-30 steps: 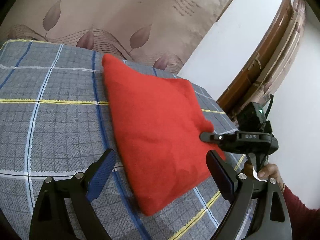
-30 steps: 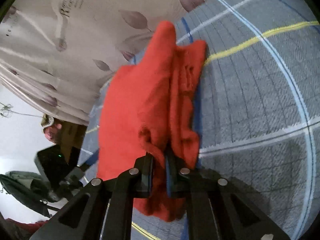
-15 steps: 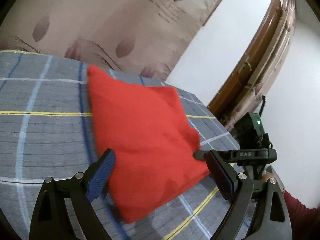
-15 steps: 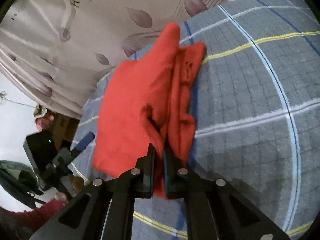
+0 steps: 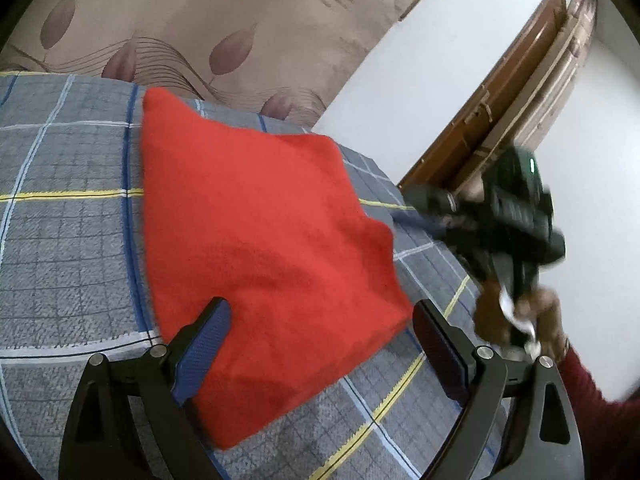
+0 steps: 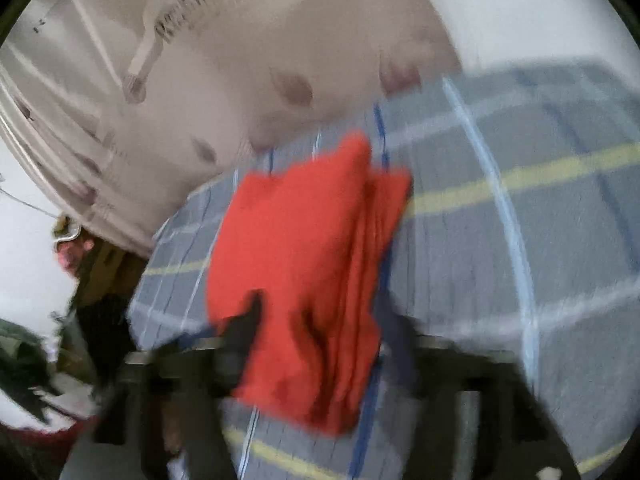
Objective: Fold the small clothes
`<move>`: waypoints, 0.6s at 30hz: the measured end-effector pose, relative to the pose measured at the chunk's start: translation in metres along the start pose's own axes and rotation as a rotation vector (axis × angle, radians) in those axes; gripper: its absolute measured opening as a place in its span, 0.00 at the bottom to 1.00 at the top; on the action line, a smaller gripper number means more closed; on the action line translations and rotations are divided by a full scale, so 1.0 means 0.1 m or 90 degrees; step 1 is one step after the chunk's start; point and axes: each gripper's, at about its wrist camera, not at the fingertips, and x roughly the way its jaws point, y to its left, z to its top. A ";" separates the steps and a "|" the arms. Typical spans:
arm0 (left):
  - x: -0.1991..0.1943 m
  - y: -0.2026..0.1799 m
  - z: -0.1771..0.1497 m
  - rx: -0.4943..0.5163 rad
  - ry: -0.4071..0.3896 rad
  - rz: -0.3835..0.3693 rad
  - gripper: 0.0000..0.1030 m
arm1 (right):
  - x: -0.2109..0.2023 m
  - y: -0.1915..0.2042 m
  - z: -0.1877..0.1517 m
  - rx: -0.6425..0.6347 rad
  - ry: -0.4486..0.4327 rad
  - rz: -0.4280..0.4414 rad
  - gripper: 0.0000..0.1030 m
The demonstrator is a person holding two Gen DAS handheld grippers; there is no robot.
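A red cloth (image 5: pixel 260 240) lies folded on the grey checked bedsheet (image 5: pixel 60 220). My left gripper (image 5: pixel 320 312) is open, its fingers astride the cloth's near corner without pressing it. In the left wrist view my right gripper (image 5: pixel 412 206) hovers just off the cloth's right edge, held by a hand (image 5: pixel 520 312). The right wrist view is blurred. There the right gripper (image 6: pixel 320 308) has its jaws opening above the layered edge of the red cloth (image 6: pixel 304 260). The cloth shows between the fingers, but they do not press on it.
A beige leaf-patterned curtain (image 5: pixel 200 20) hangs behind the bed. A brown wooden door frame (image 5: pixel 500 100) and a white wall stand to the right. A red sleeve (image 5: pixel 592 400) reaches in at the lower right. The sheet (image 6: pixel 500 240) stretches right of the cloth.
My right gripper was shut on the cloth's bunched edge; now its jaws are apart and it has lifted off, leaving the edge lying on the bed. The left gripper stays open.
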 end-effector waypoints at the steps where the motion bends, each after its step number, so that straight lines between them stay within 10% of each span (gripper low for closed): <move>1: 0.00 0.00 0.00 0.001 0.002 -0.002 0.89 | 0.05 0.04 0.07 -0.010 -0.003 -0.004 0.62; 6: 0.01 0.01 -0.01 -0.002 0.007 -0.019 0.90 | 0.43 0.31 0.44 -0.093 -0.040 -0.037 0.60; 18: -0.01 0.06 -0.01 -0.013 0.010 -0.038 0.91 | 0.98 -0.01 0.34 -0.148 0.077 -0.164 0.38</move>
